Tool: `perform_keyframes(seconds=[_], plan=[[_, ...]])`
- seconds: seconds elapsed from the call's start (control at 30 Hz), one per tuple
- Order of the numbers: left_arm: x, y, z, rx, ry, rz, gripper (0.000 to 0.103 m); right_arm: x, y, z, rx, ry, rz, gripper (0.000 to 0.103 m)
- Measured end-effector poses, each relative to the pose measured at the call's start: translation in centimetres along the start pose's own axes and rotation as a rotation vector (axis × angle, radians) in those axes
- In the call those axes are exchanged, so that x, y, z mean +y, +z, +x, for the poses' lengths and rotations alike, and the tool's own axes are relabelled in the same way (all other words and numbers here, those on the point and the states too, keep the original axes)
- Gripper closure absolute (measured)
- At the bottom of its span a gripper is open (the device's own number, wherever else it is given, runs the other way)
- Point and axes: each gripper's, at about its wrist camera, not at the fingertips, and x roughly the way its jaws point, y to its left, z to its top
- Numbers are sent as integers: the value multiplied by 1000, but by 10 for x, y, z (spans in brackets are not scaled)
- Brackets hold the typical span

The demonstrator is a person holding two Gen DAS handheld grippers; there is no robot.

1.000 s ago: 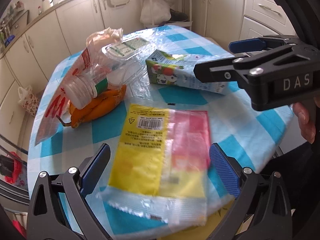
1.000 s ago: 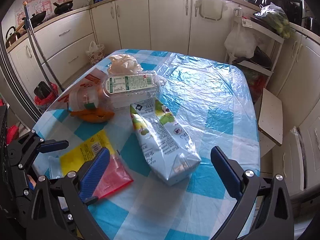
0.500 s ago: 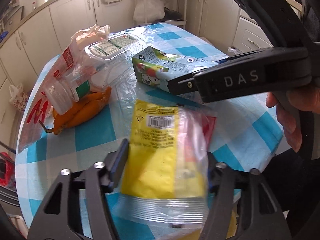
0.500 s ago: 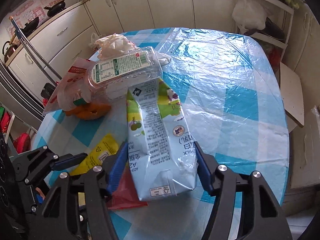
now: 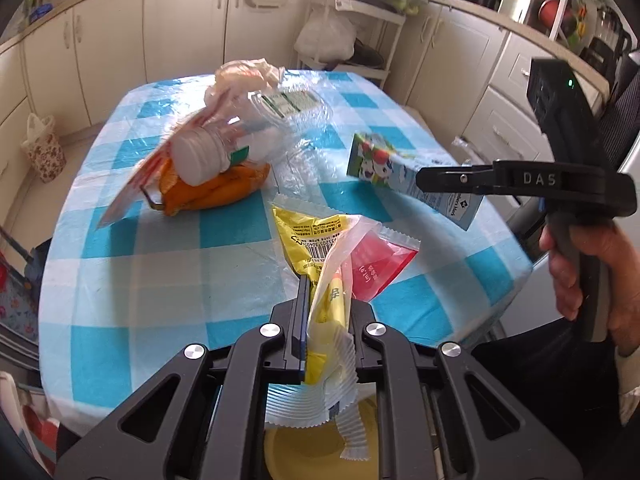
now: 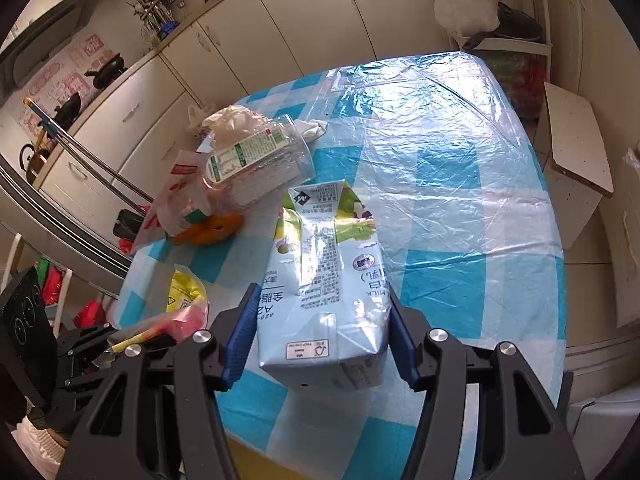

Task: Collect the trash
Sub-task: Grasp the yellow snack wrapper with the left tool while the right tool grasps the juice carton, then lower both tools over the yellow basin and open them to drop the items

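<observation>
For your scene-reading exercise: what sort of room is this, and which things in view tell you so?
Most likely a home kitchen: cream cabinet doors line the walls, dark cooking pots sit on the counter, and a blue-and-white checked tablecloth under clear plastic covers a dining table.

Blue-checked table (image 5: 168, 240): orange peels (image 5: 216, 194), clear container (image 6: 260, 164), crumpled bag (image 5: 244, 76).

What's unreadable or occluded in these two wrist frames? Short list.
- Left wrist view: the lower end of the yellow wrapper is hidden between and below the left tongs.
- Left wrist view: the milk carton is partly covered by the right tongs.
- Right wrist view: the carton's underside is out of sight, and its small print is too small to read.
- Both views: the orange item is mostly hidden under the clear plastic bottle; what it is stays unclear.
</observation>
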Motion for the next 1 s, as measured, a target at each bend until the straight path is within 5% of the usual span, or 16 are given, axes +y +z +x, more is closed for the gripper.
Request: perform_keyframes(seconds=[0.67,1.0], plan=[[-17,-84,-70,72,-4,8,92,71,-95,-61,-42,170,-63,46],[-17,-147,-49,241,10,-7,92,100,-159,-29,185,143,-157,46]])
